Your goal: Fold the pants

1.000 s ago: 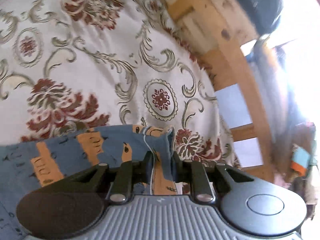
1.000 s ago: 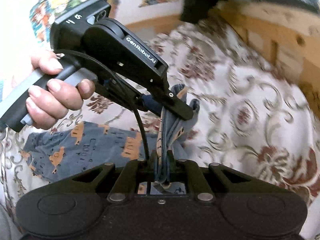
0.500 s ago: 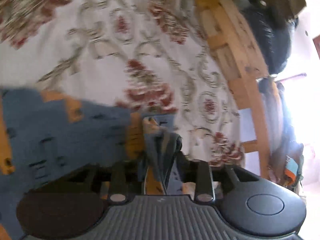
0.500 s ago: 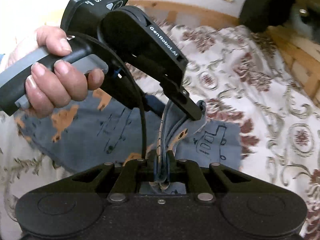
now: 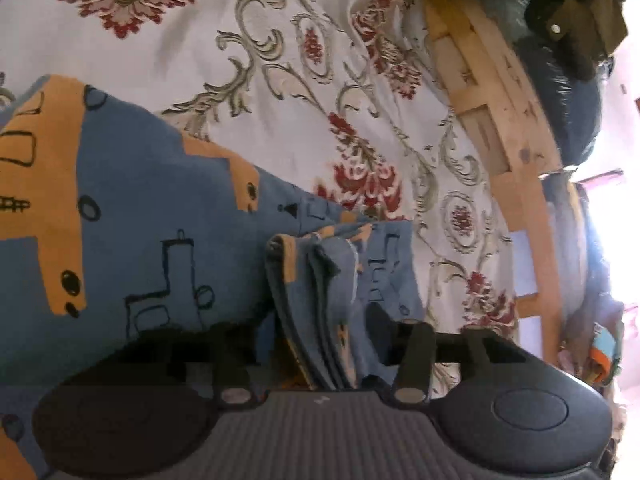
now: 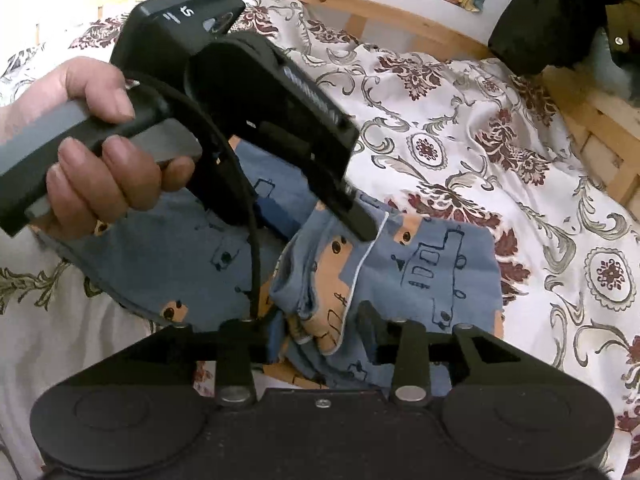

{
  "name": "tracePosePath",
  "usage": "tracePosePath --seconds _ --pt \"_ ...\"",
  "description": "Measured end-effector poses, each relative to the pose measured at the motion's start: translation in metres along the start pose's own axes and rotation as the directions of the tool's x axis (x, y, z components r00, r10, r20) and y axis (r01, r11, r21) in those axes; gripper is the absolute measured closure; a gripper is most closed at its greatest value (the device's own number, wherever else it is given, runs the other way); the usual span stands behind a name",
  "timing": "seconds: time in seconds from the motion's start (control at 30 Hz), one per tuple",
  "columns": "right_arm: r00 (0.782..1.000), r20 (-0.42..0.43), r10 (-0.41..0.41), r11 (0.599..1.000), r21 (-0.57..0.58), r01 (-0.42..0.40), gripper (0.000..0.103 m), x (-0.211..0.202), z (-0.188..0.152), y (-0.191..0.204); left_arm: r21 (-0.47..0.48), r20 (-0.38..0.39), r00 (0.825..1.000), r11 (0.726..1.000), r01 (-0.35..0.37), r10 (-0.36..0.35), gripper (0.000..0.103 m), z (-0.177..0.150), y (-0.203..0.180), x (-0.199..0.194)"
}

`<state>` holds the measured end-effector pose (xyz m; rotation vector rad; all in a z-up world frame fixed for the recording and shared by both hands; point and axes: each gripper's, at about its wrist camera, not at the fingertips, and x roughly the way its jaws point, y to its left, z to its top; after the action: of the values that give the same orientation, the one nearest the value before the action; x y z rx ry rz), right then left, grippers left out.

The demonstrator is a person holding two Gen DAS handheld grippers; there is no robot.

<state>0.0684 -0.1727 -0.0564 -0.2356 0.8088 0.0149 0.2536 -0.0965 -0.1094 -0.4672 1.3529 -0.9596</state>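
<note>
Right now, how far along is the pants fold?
Done: the blue printed pants lie doubled over on the floral bedspread. In hand: both jaws stand open, the left gripper and right gripper each with the bunched edge loose between its fingers. Left: draw clear and flatten that bunch; whether another fold is needed, I can't tell.

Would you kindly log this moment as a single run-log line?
phase: releasing fold | left tool: open | right tool: open | pants: folded on bedspread
</note>
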Motion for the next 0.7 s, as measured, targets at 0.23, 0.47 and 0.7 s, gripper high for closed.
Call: tracePosePath --seconds 0.23,0.47,0.7 --pt "1.000 0.015 0.010 1.000 0.001 -0.010 0.084 -0.002 -0.001 0.003 -0.029 -0.002 1.000 0.999 -0.031 0.031 0.089 -0.001 0.005 -0.001" --pt "0.998 0.057 0.005 1.000 -0.021 -0.003 0.086 -0.017 0.006 0.007 -0.023 0.025 1.000 1.000 -0.009 0.010 0.092 0.000 -0.004 -0.020" --pt "0.996 0.066 0.052 0.998 -0.040 -0.050 0.088 -0.020 0.015 0.019 -0.003 0.032 0.994 0.995 -0.101 0.101 0.093 -0.008 -0.002 -0.041"
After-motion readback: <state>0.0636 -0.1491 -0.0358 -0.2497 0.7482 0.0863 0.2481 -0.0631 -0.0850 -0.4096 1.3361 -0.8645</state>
